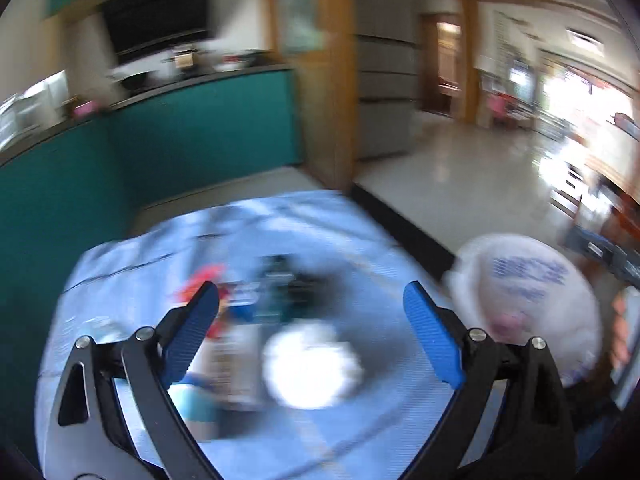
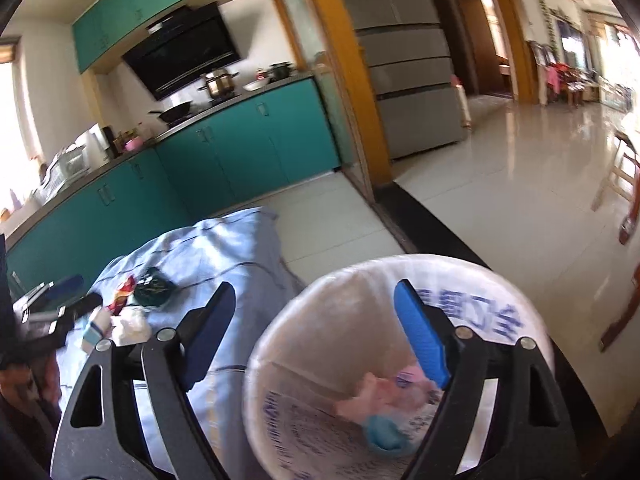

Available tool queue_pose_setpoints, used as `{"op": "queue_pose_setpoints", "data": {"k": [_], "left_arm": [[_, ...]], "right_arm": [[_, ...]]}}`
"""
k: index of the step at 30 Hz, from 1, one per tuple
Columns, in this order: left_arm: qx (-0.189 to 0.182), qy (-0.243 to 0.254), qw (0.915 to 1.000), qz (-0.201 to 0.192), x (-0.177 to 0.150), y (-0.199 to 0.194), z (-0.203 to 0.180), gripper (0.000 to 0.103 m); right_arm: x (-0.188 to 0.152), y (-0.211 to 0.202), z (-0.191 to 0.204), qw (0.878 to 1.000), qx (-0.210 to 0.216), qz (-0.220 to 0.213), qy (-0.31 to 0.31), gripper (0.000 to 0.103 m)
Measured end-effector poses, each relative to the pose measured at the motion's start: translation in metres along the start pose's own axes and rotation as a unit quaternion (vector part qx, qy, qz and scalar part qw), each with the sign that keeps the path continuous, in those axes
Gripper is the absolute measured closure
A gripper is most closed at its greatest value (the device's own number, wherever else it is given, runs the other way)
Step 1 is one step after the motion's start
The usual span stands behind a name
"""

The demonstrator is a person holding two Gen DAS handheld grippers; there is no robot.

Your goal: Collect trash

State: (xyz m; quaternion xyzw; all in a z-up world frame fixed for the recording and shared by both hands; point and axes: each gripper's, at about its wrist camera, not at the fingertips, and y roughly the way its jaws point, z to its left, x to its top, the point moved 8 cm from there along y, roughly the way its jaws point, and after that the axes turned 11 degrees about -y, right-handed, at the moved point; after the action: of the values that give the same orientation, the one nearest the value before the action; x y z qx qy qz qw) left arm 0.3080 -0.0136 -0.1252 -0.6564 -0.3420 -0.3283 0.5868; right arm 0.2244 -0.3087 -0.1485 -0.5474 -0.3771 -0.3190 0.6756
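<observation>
A table under a light blue cloth (image 1: pixel 340 240) (image 2: pixel 224 248) holds trash: a white crumpled tissue (image 1: pixel 312 364) (image 2: pixel 130 324), a red wrapper (image 1: pixel 202 284) (image 2: pixel 122 292), a dark green packet (image 1: pixel 280 292) (image 2: pixel 154 288) and a small striped carton (image 2: pixel 94 330). A bin lined with a white printed bag (image 2: pixel 312 320) (image 1: pixel 532 280) stands right of the table, with pink and blue scraps (image 2: pixel 384 408) inside. My left gripper (image 1: pixel 312 300) is open and empty above the trash; that view is blurred. My right gripper (image 2: pixel 314 312) is open and empty over the bin's mouth.
Teal kitchen cabinets (image 2: pixel 224 152) with a stove, pots and a black hood (image 2: pixel 184 56) run behind the table. A wooden door frame (image 2: pixel 348 80), a grey fridge (image 2: pixel 412 68) and a glossy tiled floor (image 2: pixel 520 184) lie to the right, with wooden chairs (image 2: pixel 624 184) at the far right.
</observation>
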Motion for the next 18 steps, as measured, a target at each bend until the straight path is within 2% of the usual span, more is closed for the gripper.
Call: {"op": "queue_pose_setpoints", "data": {"k": [3,8,12,14,18], "left_arm": [[0.047,-0.059,0.9971,0.012,0.005,-0.002,0.06,0.009],[0.079,-0.149,0.9851,0.034,-0.006,-0.009,0.134,0.007],[0.083,-0.195,0.976,0.05,-0.019,-0.016,0.164,0.006],[0.078,-0.201,0.9749,0.058,-0.023,-0.017,0.169,0.006],[0.079,-0.189,0.977,0.06,-0.029,-0.019,0.166,0.006]], "right_arm": [[0.003,0.021,0.044,0.999,0.034,0.014,-0.026,0.021],[-0.006,0.061,0.124,0.991,0.098,0.052,-0.081,0.021],[-0.017,0.081,0.193,0.977,0.162,0.069,-0.12,0.021],[-0.022,0.088,0.219,0.971,0.174,0.069,-0.147,0.021],[-0.028,0.099,0.239,0.967,0.182,0.083,-0.155,0.021]]}}
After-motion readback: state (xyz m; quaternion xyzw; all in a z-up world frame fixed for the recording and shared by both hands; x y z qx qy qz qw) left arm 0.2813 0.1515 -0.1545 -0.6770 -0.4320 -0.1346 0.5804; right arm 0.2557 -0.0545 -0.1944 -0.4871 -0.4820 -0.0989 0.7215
